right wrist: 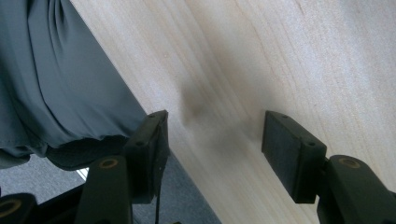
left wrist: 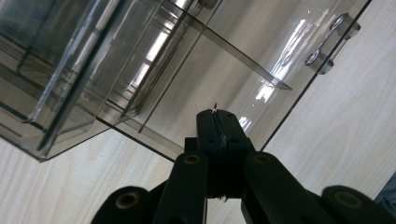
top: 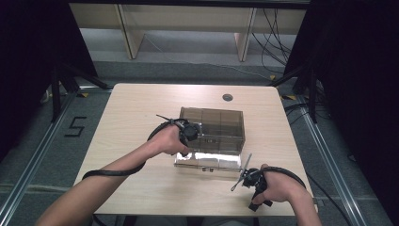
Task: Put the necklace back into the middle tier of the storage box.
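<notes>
Wooden bench [top: 141, 108], smoky clear plastic box [top: 214, 127] at its middle with front flap lying open, left gripper [left wrist: 217, 114] at the box's left front, jaws pressed together, perhaps pinching the flap's edge, right gripper [right wrist: 212, 140] near the bench's front edge, jaws wide apart, holding nothing.

Pale wood table [top: 141, 108] on grey floor [top: 108, 52]; black curtains [top: 28, 56] both sides; cables [top: 275, 33] behind.

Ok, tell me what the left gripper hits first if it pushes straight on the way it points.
The left gripper, jaws shut, points at the clear plastic box. Going straight on, it would probably meet the box's smoky wall first; the tips look very close to it, though I cannot tell whether they touch.
</notes>
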The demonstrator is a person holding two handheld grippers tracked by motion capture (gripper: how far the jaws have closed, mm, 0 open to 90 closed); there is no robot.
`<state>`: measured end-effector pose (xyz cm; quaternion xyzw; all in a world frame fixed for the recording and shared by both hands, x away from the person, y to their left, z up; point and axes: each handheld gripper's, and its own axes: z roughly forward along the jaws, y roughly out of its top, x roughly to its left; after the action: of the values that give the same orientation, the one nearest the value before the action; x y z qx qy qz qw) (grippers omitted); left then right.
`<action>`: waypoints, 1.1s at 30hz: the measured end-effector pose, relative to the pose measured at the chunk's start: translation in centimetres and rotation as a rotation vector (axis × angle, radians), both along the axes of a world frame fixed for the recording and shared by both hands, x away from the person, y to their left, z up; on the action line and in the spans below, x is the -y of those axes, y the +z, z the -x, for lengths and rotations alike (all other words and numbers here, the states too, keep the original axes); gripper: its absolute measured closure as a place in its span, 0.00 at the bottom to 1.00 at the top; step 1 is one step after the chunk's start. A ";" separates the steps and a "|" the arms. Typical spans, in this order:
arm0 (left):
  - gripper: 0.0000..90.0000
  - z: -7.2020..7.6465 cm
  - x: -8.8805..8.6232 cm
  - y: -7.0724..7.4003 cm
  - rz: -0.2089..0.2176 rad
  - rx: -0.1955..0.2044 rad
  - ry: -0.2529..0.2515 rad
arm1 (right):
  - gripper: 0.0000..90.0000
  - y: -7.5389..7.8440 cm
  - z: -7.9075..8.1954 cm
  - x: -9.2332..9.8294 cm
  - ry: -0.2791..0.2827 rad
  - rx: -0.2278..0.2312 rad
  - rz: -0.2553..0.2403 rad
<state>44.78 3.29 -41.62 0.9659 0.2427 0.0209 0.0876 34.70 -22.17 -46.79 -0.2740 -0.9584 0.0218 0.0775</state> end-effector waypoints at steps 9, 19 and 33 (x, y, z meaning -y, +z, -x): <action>0.98 0.0 0.3 -0.5 -0.013 -0.004 -0.006 | 0.47 0.0 0.0 0.0 0.003 0.002 -0.006; 0.98 -0.2 0.5 -0.9 -0.017 0.000 -0.003 | 0.47 0.0 0.0 0.0 0.001 0.001 -0.002; 0.98 -0.3 0.9 -1.2 -0.021 0.000 -0.005 | 0.46 -0.1 0.0 -0.1 -0.005 -0.011 0.002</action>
<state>45.05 2.34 -42.82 0.9674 0.2400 0.0231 0.0777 34.68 -22.09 -46.85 -0.2764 -0.9572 0.0239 0.0824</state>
